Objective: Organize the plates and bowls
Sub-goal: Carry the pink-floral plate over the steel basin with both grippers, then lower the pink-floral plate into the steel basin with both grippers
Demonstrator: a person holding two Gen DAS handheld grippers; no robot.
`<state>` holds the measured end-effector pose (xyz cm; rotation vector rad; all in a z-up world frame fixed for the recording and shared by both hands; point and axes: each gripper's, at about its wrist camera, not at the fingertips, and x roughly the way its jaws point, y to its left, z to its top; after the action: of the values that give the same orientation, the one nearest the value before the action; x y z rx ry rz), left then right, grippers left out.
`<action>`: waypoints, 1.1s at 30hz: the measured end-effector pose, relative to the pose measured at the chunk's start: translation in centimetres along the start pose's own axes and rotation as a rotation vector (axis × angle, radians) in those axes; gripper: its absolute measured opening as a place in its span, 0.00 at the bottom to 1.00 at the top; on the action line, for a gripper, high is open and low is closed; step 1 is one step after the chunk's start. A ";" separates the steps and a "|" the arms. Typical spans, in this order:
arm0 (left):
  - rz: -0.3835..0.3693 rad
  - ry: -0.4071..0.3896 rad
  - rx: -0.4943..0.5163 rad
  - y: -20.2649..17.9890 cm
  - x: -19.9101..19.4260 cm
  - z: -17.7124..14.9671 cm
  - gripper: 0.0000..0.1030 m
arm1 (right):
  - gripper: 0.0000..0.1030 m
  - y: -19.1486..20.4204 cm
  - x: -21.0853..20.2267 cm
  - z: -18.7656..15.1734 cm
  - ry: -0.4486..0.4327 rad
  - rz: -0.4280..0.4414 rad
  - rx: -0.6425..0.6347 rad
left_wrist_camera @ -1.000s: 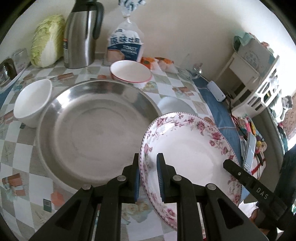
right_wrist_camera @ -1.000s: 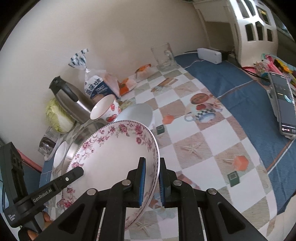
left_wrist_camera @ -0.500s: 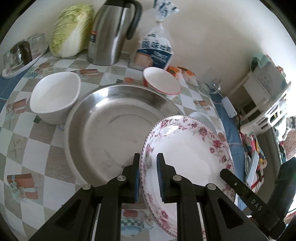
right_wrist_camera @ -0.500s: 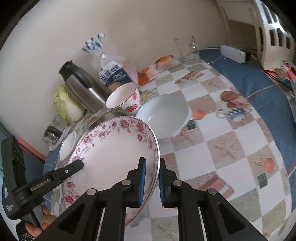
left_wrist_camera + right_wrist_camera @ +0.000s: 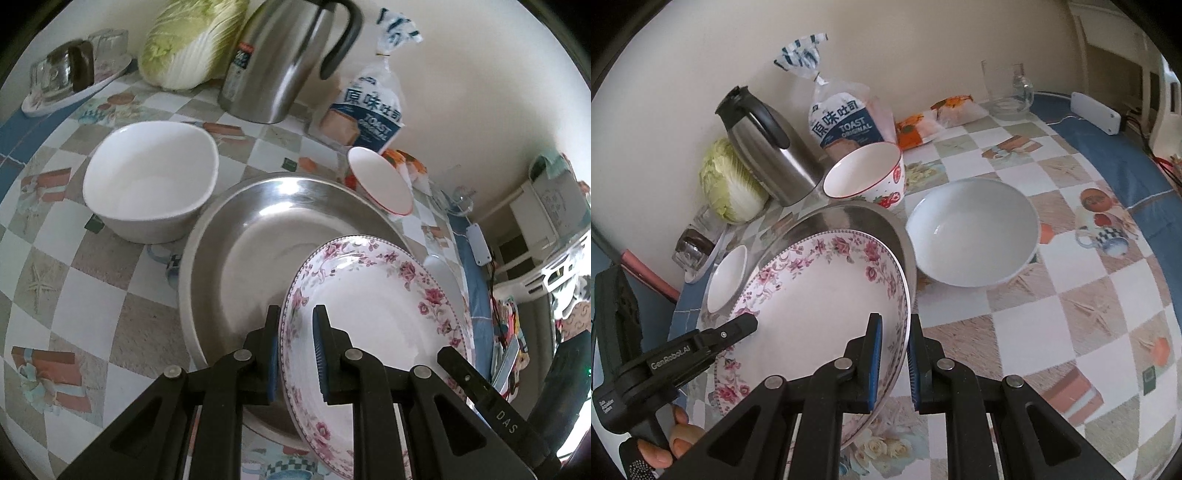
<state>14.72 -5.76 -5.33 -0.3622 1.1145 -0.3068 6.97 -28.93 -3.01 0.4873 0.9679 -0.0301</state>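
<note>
- Around the work: a checked table (image 5: 1052, 295) crowded with a steel jug (image 5: 280, 62), a cabbage (image 5: 192, 44), a bag of toast (image 5: 369, 110) and snack packets (image 5: 934, 118) along the wall from 10 to 1 o'clock in the right wrist view.
- Near the far edge, a drinking glass (image 5: 1001, 85) at 1 o'clock, a white adapter box (image 5: 1095, 112) just beside it on the blue cloth.
- Tray of glasses (image 5: 70, 77) at 10 o'clock in the left wrist view.
- Containers: steel basin (image 5: 251, 236), white bowl (image 5: 151, 181) at its 10 o'clock side, red-rimmed bowl (image 5: 866, 175) touching its far rim, wide white bowl (image 5: 975, 230) at its 3 o'clock side. All look bare inside.
- Flowered plate (image 5: 820, 302) is held over the basin's near-right part, tilted, its hollow facing up; whether it touches the basin cannot be told.
- Left gripper (image 5: 295, 354) clenched on the plate's left rim; right gripper (image 5: 894, 354) clenched on the opposite rim.
- The plate is round, so no long axis.
- A hand (image 5: 665, 443) shows under the left tool.
</note>
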 end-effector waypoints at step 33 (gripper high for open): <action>0.132 -0.010 0.035 0.7 2.8 1.5 0.17 | 0.13 2.3 5.1 1.7 0.057 -0.040 -0.070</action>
<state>17.28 -6.07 -7.30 -0.2582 1.1161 -0.2075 11.82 -26.59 -5.41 0.4061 1.0313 -0.0181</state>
